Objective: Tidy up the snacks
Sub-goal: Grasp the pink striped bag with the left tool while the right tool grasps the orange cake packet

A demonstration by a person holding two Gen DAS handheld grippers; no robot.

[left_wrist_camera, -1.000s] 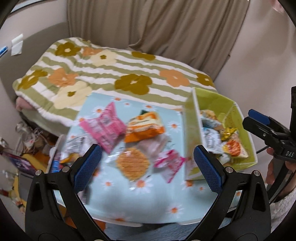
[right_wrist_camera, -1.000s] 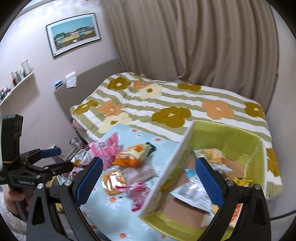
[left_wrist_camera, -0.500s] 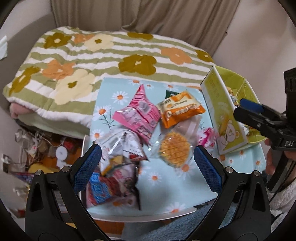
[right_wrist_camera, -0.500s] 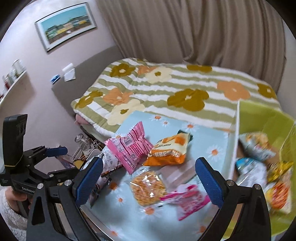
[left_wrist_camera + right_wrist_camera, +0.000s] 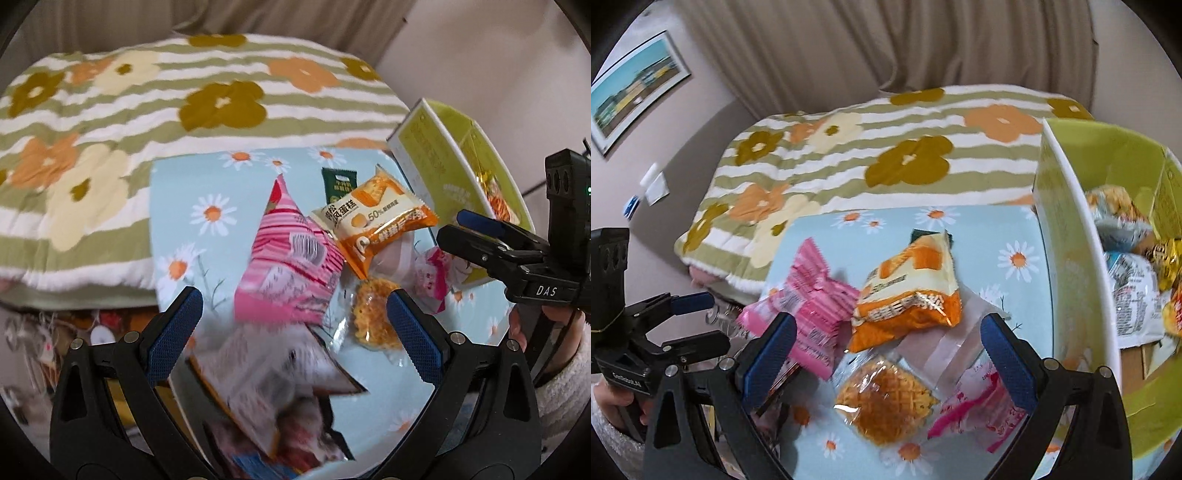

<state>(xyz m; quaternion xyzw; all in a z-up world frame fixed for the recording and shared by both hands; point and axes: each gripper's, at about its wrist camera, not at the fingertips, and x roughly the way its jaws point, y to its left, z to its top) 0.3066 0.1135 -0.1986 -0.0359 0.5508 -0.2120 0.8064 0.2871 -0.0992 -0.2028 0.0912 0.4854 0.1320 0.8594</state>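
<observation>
Snack packets lie on a light blue daisy tablecloth point(image 5: 207, 192): a pink striped packet point(image 5: 291, 266), an orange and white cake packet point(image 5: 376, 225), a clear-wrapped waffle point(image 5: 884, 400) and a small pink and white packet point(image 5: 979, 406). A lime green box point(image 5: 1067, 258) at the right holds several snacks. My left gripper point(image 5: 293, 332) is open and empty, low over a blurred white packet point(image 5: 280, 373) and the pink one. My right gripper point(image 5: 886, 354) is open and empty above the waffle and the orange packet point(image 5: 908, 291).
A bed with a green striped flower blanket point(image 5: 147, 103) lies behind the table. Curtains point(image 5: 886, 44) hang beyond it. A framed picture point(image 5: 631, 92) hangs on the left wall. Clutter lies on the floor at the left point(image 5: 33, 332).
Both grippers have come down and closer to the packets on the table. The left one has moved over the near-left packets. The right view has swung left, away from the green box.
</observation>
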